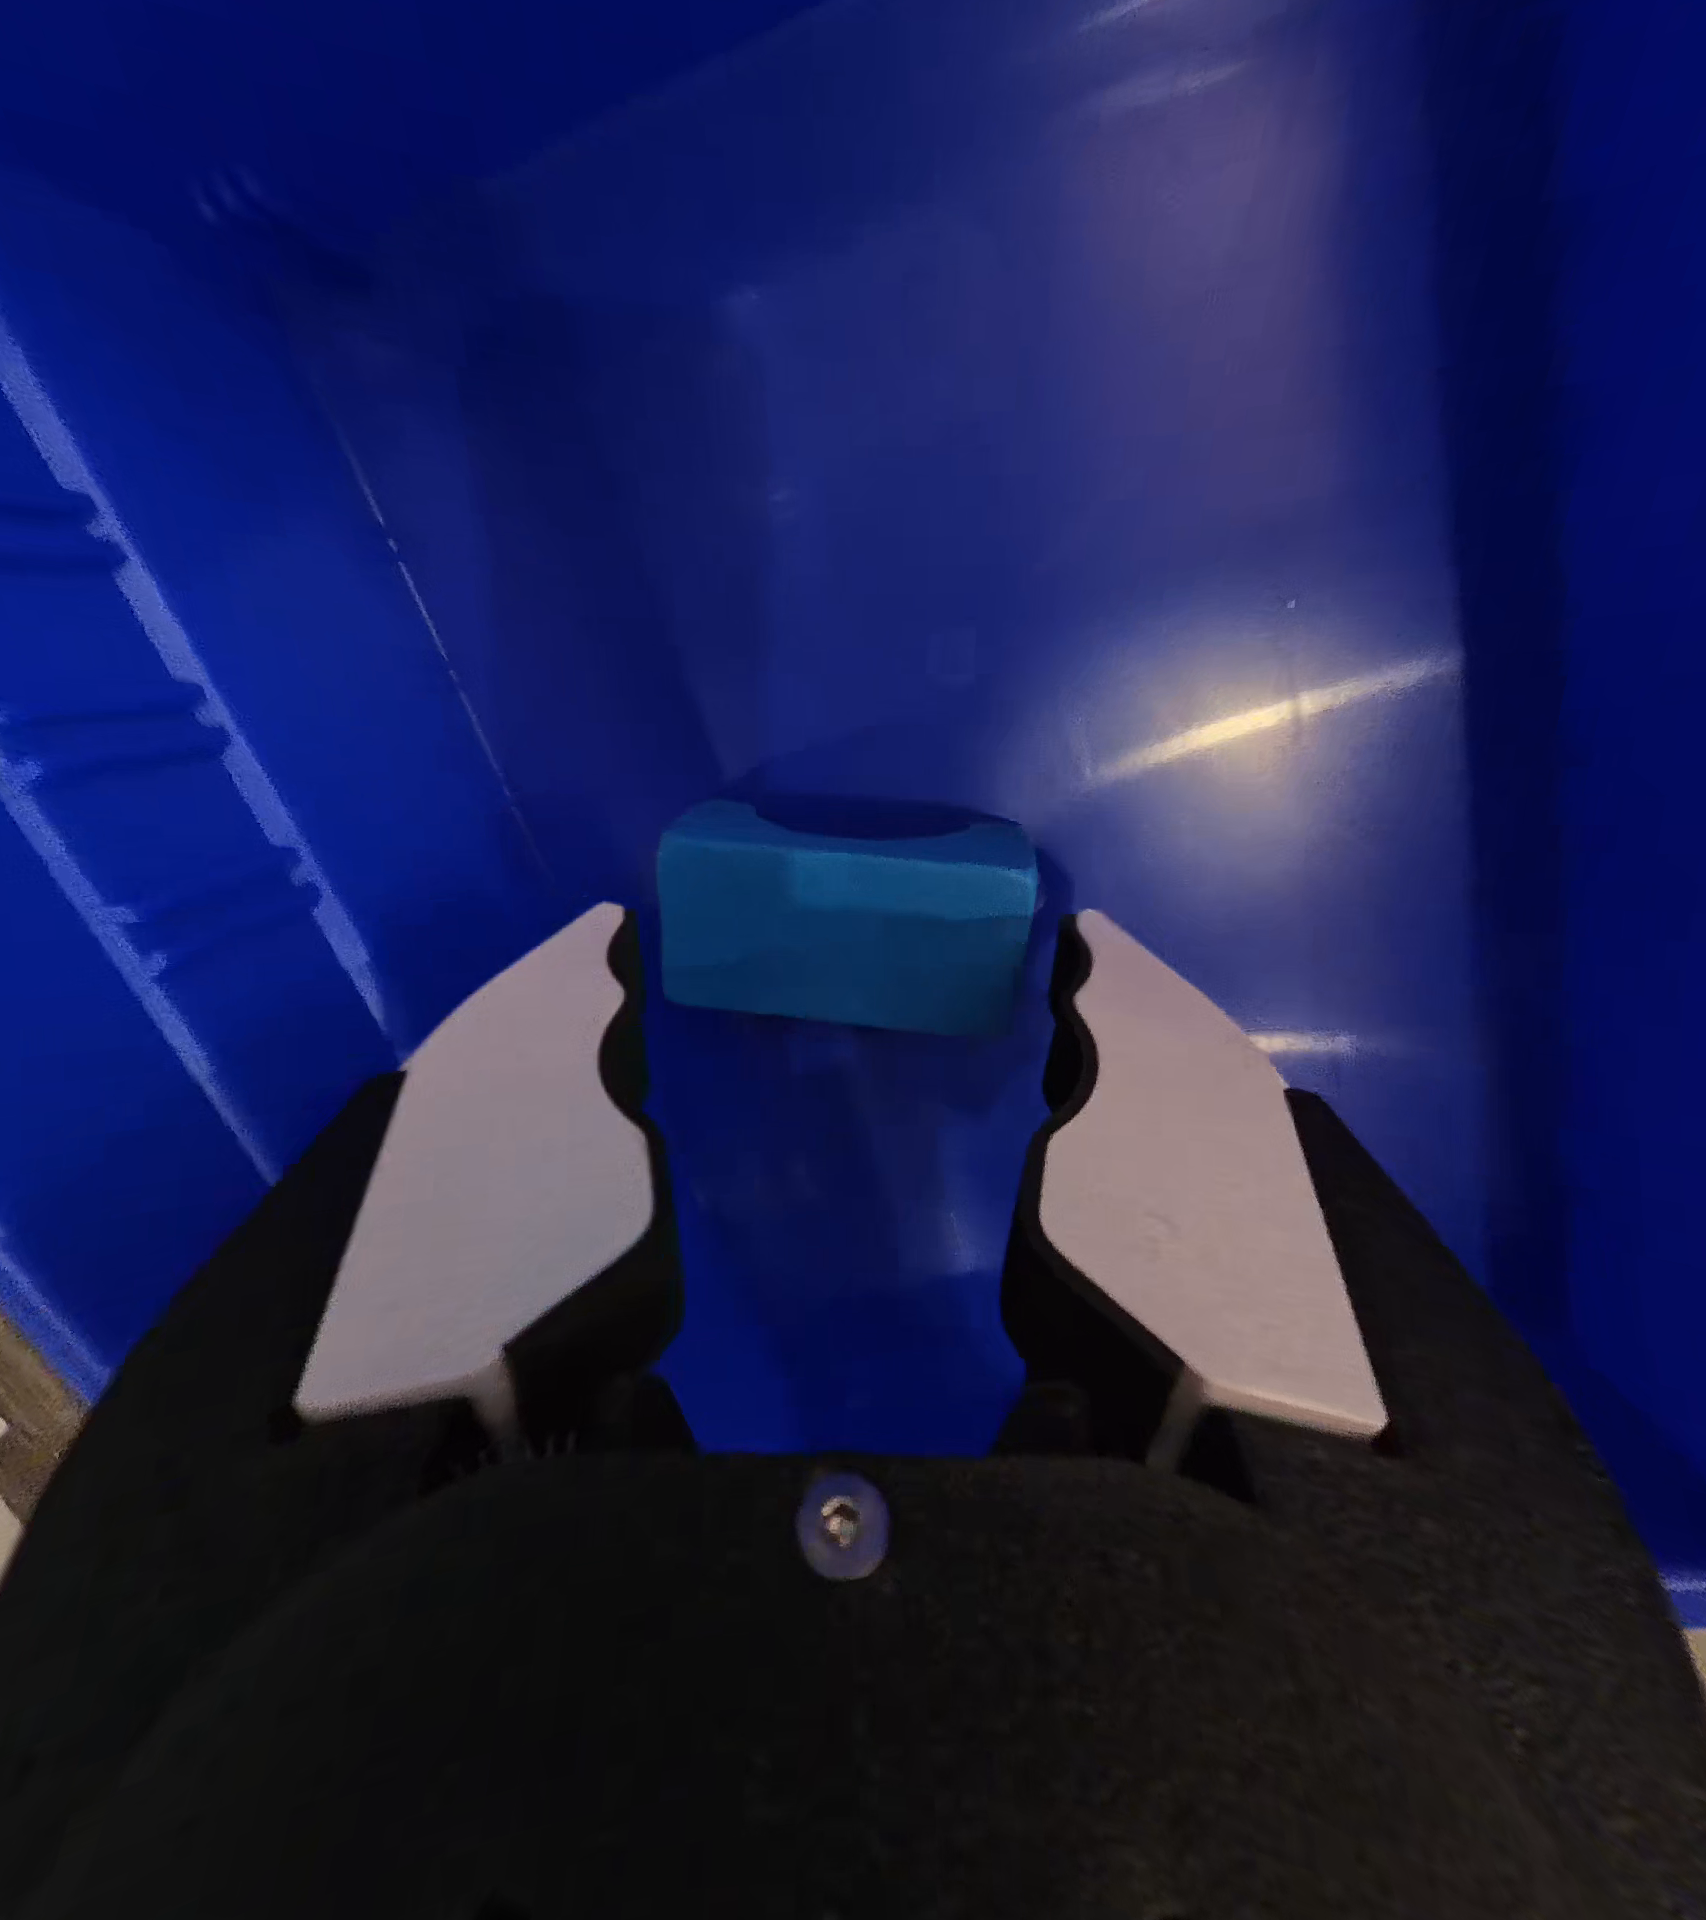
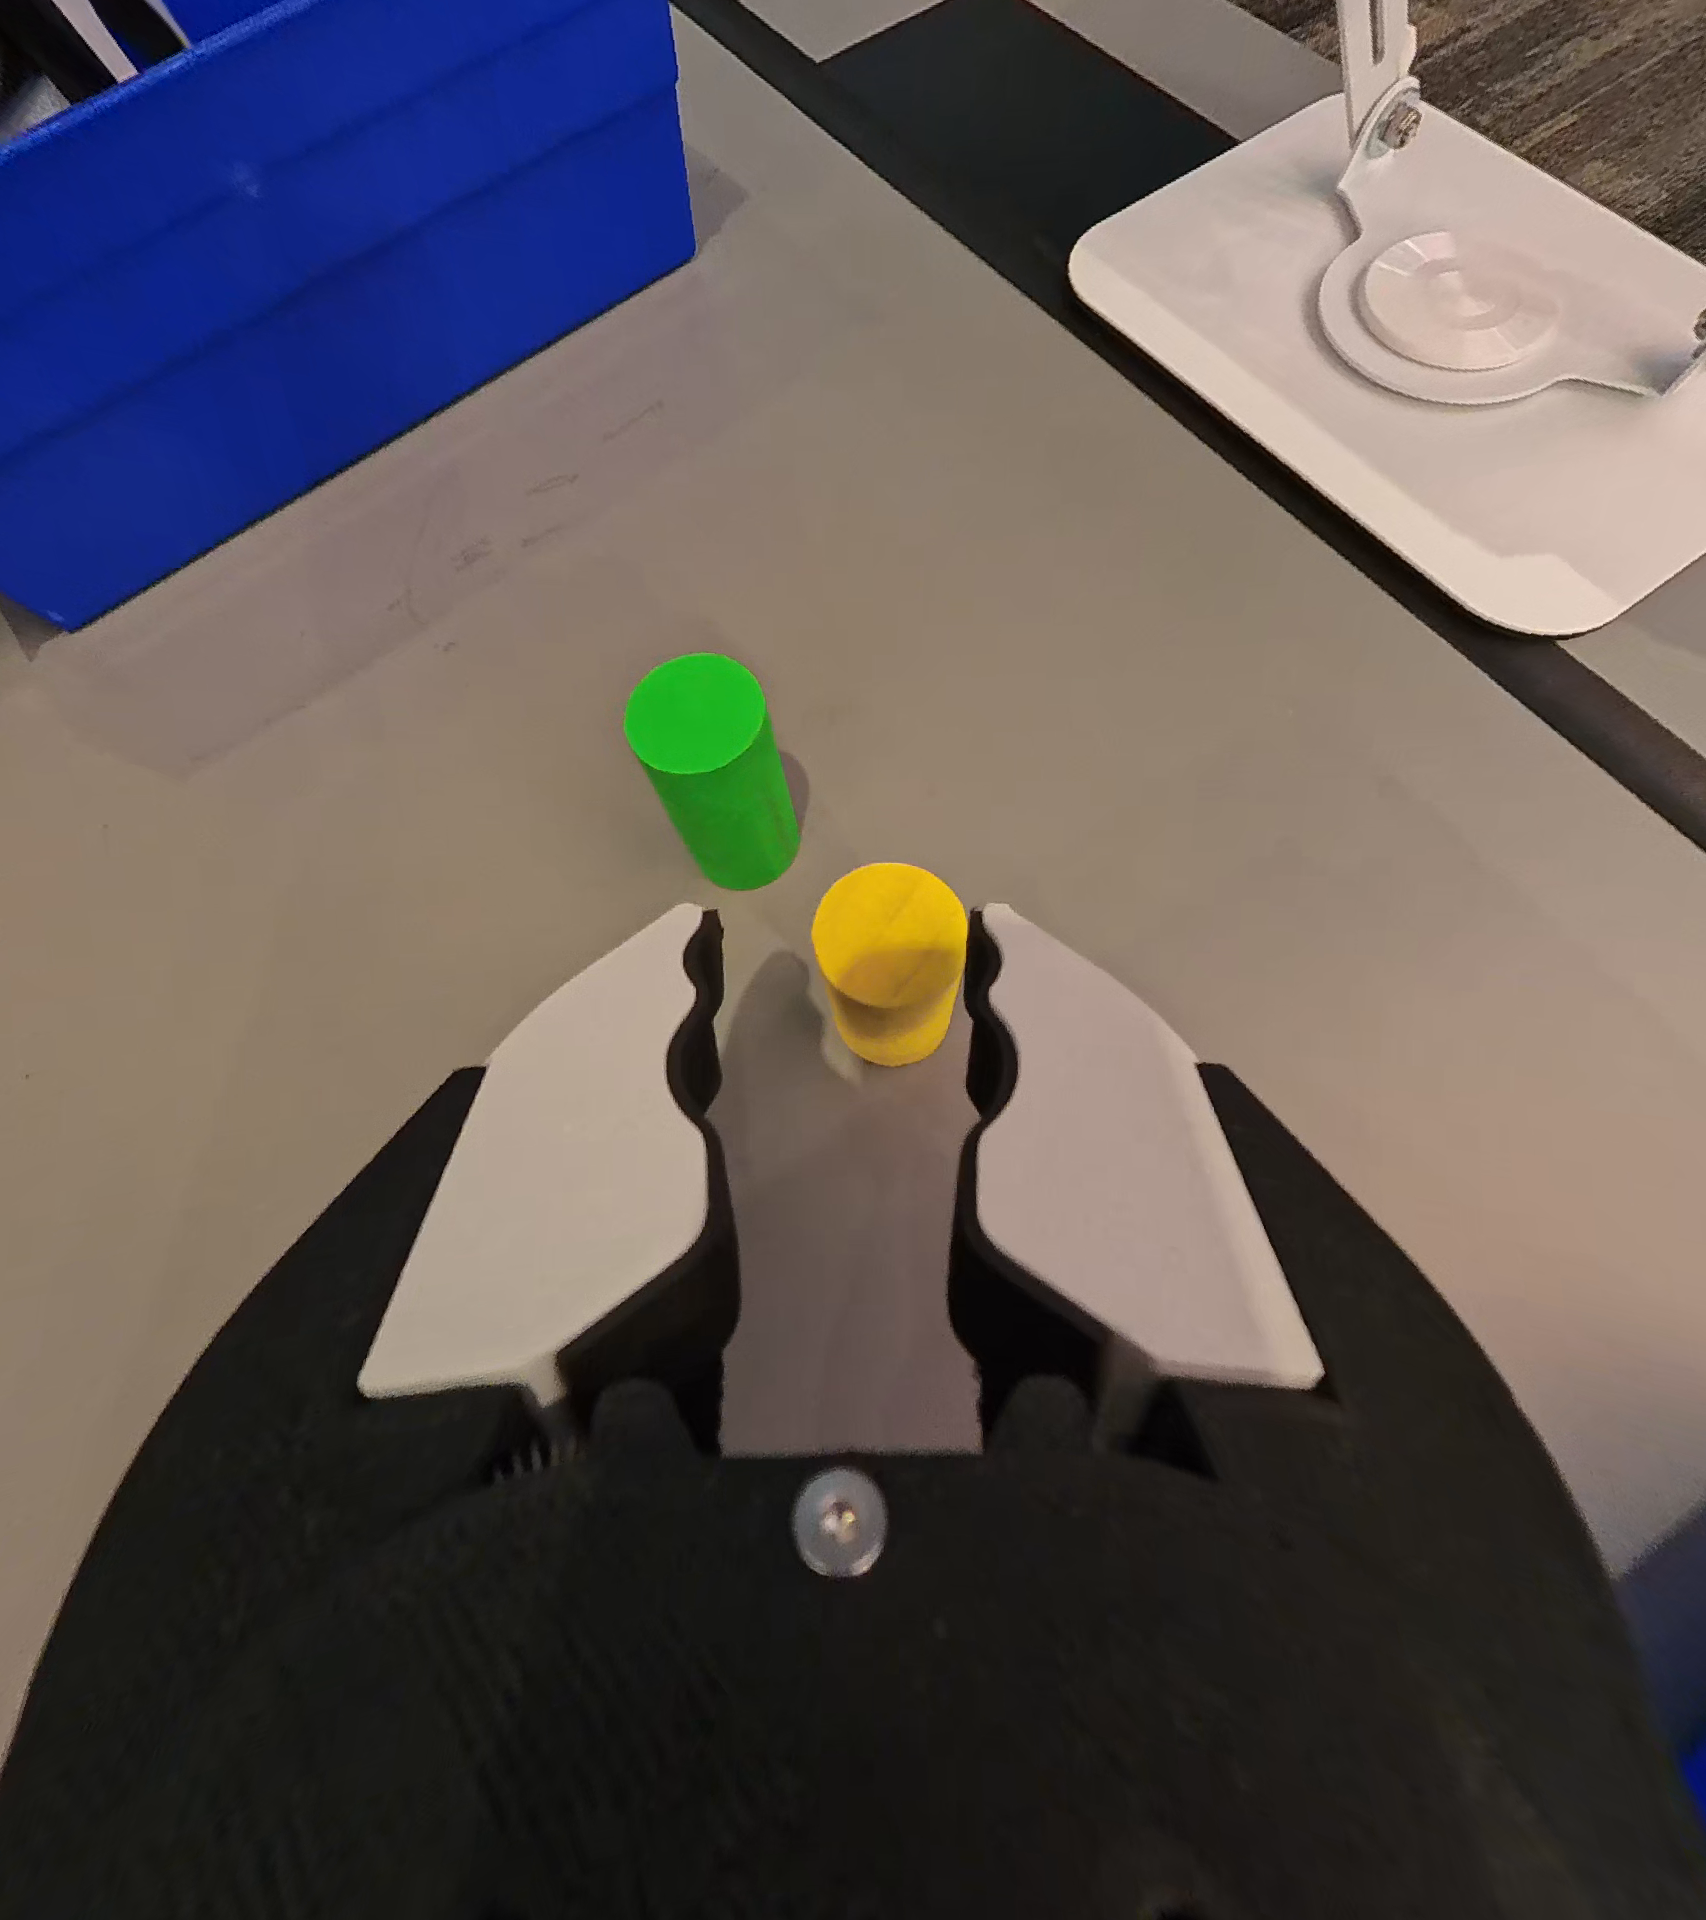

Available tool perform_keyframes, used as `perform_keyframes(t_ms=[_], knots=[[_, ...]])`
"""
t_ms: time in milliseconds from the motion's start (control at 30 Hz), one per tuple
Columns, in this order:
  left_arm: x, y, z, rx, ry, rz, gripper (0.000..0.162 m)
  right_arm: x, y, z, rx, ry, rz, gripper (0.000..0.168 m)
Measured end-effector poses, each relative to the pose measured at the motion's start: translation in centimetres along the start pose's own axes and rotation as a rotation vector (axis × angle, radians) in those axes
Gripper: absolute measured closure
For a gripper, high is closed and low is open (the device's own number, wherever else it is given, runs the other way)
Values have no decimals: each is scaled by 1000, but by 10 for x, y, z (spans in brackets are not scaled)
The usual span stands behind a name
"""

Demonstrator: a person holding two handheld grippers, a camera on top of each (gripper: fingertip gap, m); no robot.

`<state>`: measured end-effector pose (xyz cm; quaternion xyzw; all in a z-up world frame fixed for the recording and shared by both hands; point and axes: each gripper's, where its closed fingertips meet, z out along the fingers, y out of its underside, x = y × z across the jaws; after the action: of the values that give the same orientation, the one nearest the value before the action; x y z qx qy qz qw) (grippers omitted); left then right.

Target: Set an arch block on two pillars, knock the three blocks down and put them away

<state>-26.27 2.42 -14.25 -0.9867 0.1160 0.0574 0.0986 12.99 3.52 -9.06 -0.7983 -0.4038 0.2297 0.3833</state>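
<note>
Grey counter [image 2: 1088, 665] fills the right wrist view, with a blue bin [image 2: 288, 291] standing at its far left and a white stand base [image 2: 1451, 436] off toward the far right edge. Two pillars stand upright on it, close together but apart: a green cylinder [image 2: 714, 774] farther off and a yellow cylinder [image 2: 890, 961] nearer. The right gripper [image 2: 844, 925] hovers over the yellow one with its jaws parted; the block sits between the tips, hard by the right-hand tip, though contact cannot be judged from above, and nothing is clamped. The pillars stand side by side, seemingly spaced so an arch could span them. The left wrist view looks into blue plastic walls on every side, so the left gripper [image 1: 844, 925] appears to be reaching down inside the bin. Its jaws are spread wide and hold nothing; just ahead of the tips the teal arch block [image 1: 844, 914] lies on the bin floor, its curved cut-out turned away from the camera and its broad flat face toward the gripper. That heading lines the jaws up with the block's two short ends, which looks like the sensible grasp. Judged from this, the arch has yet to be fetched and the stacking is not yet done.
</note>
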Motion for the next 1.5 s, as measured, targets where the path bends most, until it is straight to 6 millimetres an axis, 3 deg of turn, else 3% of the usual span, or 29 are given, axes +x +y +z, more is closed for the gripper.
perform_keyframes(t_ms=[33,233,300,400,567,700,800,867,967,1067,1300,1500], knots=[[0,3,2,-21,3,-14,92,0,0,-1,-1,0,-1,122],[1,4,-4,-38,43,-52,92,-2,-20,-22,52,13,-21,122],[2,3,-19,-1,54,-71,92,-1,-29,-34,82,27,-34,122],[14,-2,-69,125,90,-109,92,5,-41,-57,119,49,-32,122],[95,-31,-163,396,231,48,92,21,-53,-88,185,47,13,122],[176,-54,-195,385,362,175,93,29,-53,-104,192,29,31,122],[227,-70,-189,334,385,199,93,38,-48,-116,176,56,25,122],[256,-80,-172,284,390,182,93,45,-43,-123,166,72,32,122],[289,-84,-141,178,379,108,93,52,-40,-135,168,68,66,122],[318,-83,-125,124,384,29,93,59,-35,-148,148,101,56,122],[332,-90,-121,115,195,-148,93,51,-39,-175,170,93,20,120],[348,-100,-112,107,82,-225,93,53,-31,-185,124,109,-12,119]])
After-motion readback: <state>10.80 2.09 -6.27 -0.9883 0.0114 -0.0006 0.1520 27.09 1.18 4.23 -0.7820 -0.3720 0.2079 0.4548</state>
